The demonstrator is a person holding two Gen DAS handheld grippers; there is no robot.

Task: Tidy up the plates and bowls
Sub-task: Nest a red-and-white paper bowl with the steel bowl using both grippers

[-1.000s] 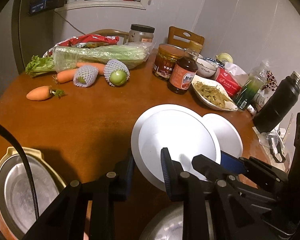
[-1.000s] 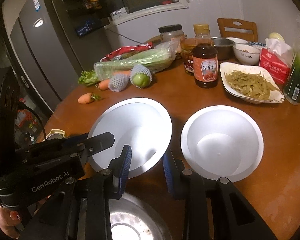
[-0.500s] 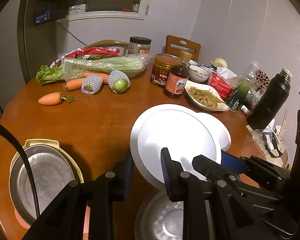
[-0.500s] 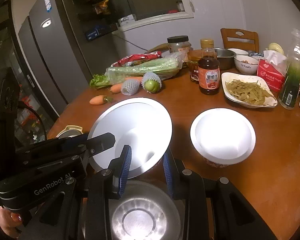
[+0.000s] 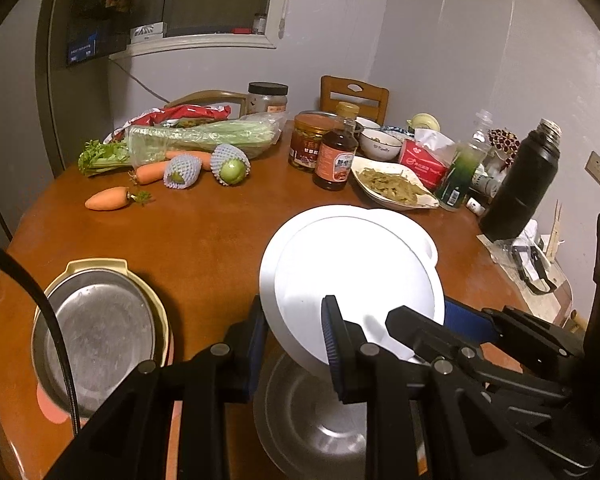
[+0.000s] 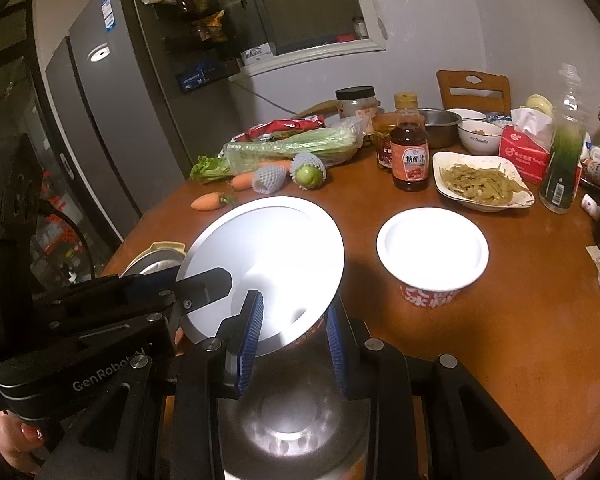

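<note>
The round wooden table [image 6: 500,340] carries everything here. Its far half, from ten o'clock round to two o'clock, is crowded with bagged celery [image 6: 292,146], carrots, netted fruit, a brown sauce bottle [image 6: 410,152] and a dish of green vegetables [image 6: 482,182]. The near half seems to be kept for the crockery being sorted.

The largest task piece is the white bowl [image 6: 268,248], wide and shallow with a plain, glossy, brightly lit inside and a hint of red pattern under its rim. It is off the table, tilted with its inside toward the cameras, hanging over a steel basin [image 6: 284,420] at six o'clock. Both tools hold it, probably because a rim this broad would swing in a single pinch. The left gripper [image 5: 294,344] is clenched on the near rim, one pad inside the bowl and one outside. The right gripper [image 6: 292,336] grasps the same rim a little further along, its blue ribbed pads either side of the edge. In the right wrist view the left tool reaches in from eight o'clock.

At three o'clock of the held bowl, well apart from it, a smaller white bowl [image 6: 432,248] with a red and white patterned outside stands upright on the wood. Judging by the task, the two are likely to be brought together or stacked.

At nine o'clock in the left wrist view, a steel pan [image 5: 96,332] rests in a cream tray near the table edge.
</note>
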